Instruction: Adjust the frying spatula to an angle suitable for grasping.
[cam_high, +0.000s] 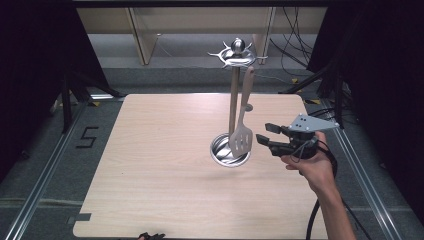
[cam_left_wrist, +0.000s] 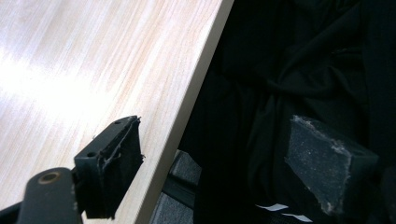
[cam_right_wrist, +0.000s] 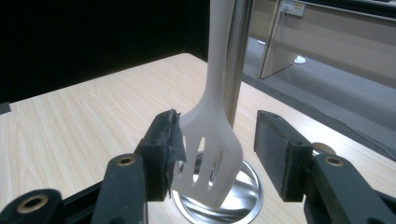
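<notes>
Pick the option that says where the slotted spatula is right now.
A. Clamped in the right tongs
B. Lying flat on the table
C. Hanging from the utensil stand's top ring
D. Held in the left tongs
C: the slotted spatula hangs from the hooked ring atop the utensil stand, its blade over the round base, with the open right tongs beside it, not gripping.

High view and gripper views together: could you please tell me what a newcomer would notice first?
A tall metal stand rises from its round base near the middle of the wooden table, with a pale slotted spatula hanging from its top. The right gripper, open, sits just right of the spatula's blade. The left gripper is open at the table's edge.
</notes>
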